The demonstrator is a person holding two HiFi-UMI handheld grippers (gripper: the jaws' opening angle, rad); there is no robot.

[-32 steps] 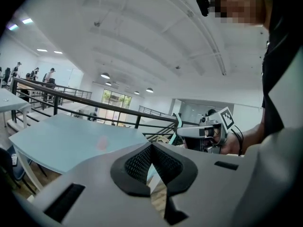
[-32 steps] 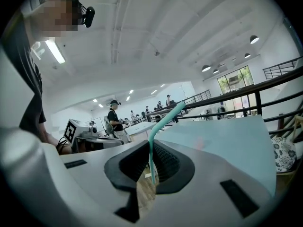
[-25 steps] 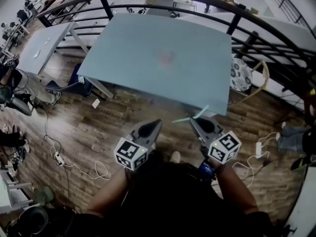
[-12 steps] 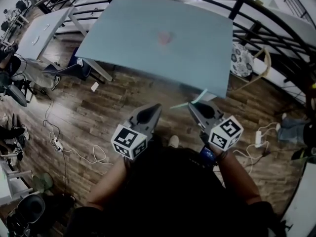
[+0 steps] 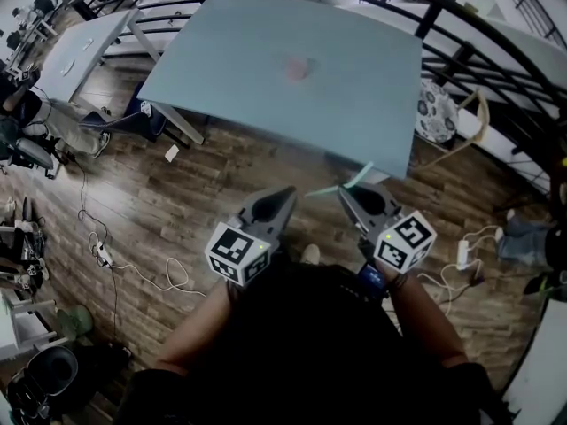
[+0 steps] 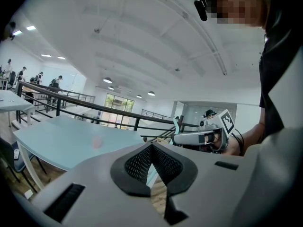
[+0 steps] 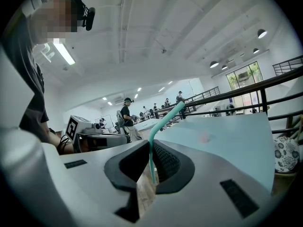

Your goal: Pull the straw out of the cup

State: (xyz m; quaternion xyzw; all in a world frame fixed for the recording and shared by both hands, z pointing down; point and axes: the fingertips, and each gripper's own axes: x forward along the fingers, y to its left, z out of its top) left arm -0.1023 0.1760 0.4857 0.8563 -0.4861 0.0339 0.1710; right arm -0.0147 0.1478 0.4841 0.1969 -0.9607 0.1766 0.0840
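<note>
Hardly moved since a second ago, bar a slight drift of view over the table (image 5: pixel 354 96). Clamped in right tongs (image 7: pixel 150 164): teal straw (image 7: pixel 165 120), pinched low, bent end poking up and forward. Shut on nothing: left tongs (image 6: pixel 152 148). Both held close to the body, well short of the table. Pinkish blur mid-table, likely the cup (image 5: pixel 297 67); straw already clear of it. Could slip or swivel in so narrow a pinch if eased; could crush if squeezed harder.

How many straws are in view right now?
1: a teal straw between the jaws of the right gripper, near the table edge. No other shows.
</note>
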